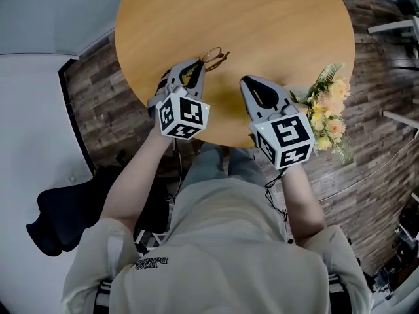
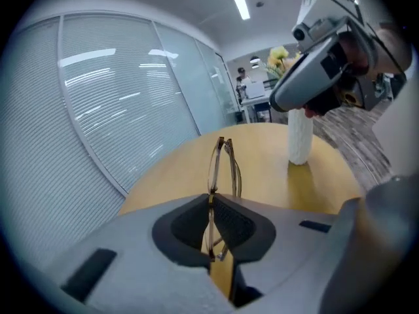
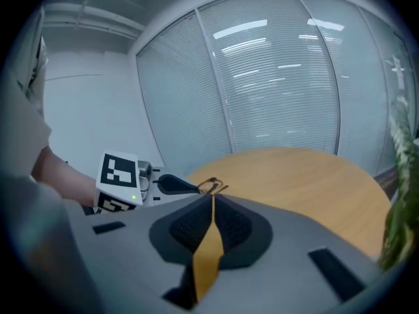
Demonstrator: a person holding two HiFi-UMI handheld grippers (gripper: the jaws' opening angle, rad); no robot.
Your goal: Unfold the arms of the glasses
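The fingers of the left gripper (image 1: 196, 68) pinch the folded glasses (image 1: 215, 57) over the worktop (image 1: 262, 18), so the pick-up looks done; next the right gripper (image 1: 246, 82), shut and empty, should open and pull one arm out.

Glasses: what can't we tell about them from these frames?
- Head view: glasses too small, and the left gripper covers the part it grips. Whether the arms are folded is unclear.
- Left gripper view: glasses seen edge-on, with the lower end hidden between the pads, so the exact part gripped is unclear.
- Right gripper view: glasses tiny and partly behind the right gripper tips.
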